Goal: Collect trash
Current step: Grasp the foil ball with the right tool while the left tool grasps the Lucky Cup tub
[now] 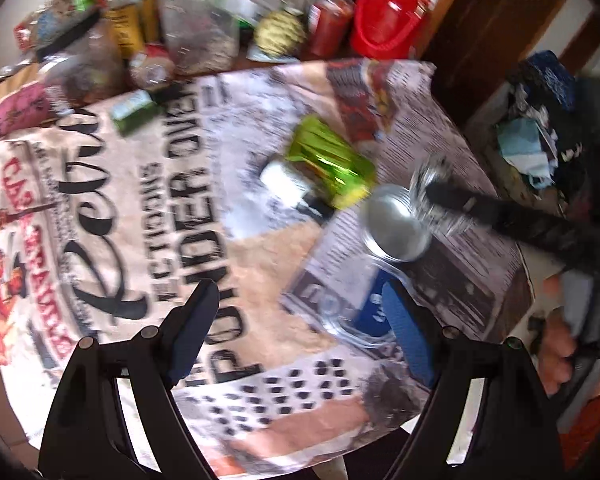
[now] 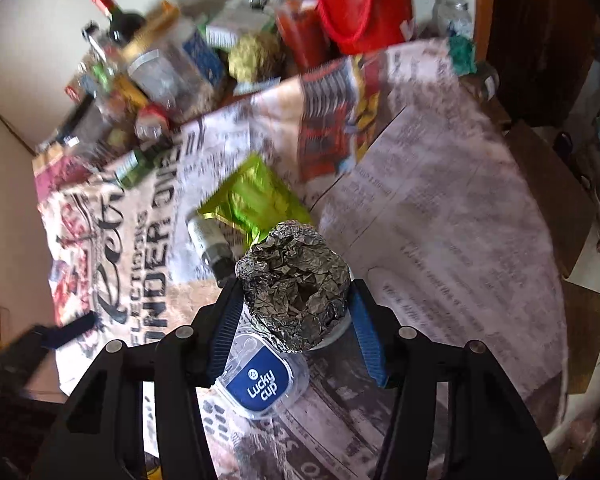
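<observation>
Blur smears both views, so the jars and bottles crowded at the far edge of the newspaper-covered surface [image 2: 440, 208] cannot be counted; one red plastic jug [image 2: 360, 4] and one red sauce bottle [image 2: 304, 36] stand out among them.

One crumpled ball of silver aluminium foil [image 2: 294, 290] sits between the blue-padded fingers of the right hand-held gripper [image 2: 294, 320], which is closed on it, pads touching both sides. Directly below the ball, partly hidden by it, lies one clear plastic cup with a blue "Lucky cup" label [image 2: 260, 384], on its side on the newspaper. In the left wrist view the cup's round silver end [image 1: 396, 228] shows, while the foil is half covered by a black gripper finger.

The left hand-held gripper [image 1: 300, 328] hovers over the paper with its fingers spread wide, holding nothing.

One shiny green foil wrapper [image 2: 252, 200] lies near the middle of the surface, with one small white-labelled bottle [image 2: 210, 242] just beside it. A second small green bottle [image 1: 134, 112] lies farther back. At the right edge, a cardboard box [image 1: 532, 152] of scraps is cut off.
</observation>
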A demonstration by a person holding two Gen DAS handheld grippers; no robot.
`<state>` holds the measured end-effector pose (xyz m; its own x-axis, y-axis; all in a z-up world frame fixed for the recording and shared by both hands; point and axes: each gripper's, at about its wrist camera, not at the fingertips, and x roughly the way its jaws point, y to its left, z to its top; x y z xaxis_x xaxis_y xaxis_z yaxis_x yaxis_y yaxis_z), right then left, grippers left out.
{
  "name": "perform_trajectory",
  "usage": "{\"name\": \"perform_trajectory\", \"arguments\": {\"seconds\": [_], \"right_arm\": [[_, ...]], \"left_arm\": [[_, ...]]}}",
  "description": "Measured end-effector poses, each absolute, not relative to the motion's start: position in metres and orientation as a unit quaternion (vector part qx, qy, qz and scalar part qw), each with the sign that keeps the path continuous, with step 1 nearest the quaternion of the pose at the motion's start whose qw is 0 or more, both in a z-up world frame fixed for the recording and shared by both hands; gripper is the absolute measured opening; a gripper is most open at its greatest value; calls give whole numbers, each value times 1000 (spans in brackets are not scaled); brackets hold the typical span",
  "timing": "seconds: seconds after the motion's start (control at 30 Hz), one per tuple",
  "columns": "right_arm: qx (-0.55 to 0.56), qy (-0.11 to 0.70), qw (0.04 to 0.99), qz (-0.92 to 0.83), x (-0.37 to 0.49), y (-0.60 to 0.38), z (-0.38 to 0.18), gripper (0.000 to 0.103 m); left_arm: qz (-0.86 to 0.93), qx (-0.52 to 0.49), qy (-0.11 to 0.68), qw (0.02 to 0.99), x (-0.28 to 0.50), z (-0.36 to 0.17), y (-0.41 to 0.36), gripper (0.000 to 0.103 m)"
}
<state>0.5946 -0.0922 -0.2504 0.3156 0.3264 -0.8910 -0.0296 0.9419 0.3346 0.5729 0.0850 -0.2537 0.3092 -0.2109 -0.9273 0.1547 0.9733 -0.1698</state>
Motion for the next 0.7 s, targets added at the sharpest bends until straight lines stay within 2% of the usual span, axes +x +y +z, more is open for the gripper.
{"name": "perform_trajectory", "arguments": {"seconds": [0.2, 0.47, 0.7], "right_arm": [[152, 551, 817, 76, 583, -135, -228, 51], [164, 548, 820, 22, 561, -172, -225, 51], [187, 555, 810, 11, 550, -182, -231, 51]], "left_arm": [[-167, 15, 593, 788, 577, -282, 40, 83], [-204, 136, 599, 762, 577, -315, 2, 83], [-210, 140, 604, 756, 578, -323, 3, 84]]}}
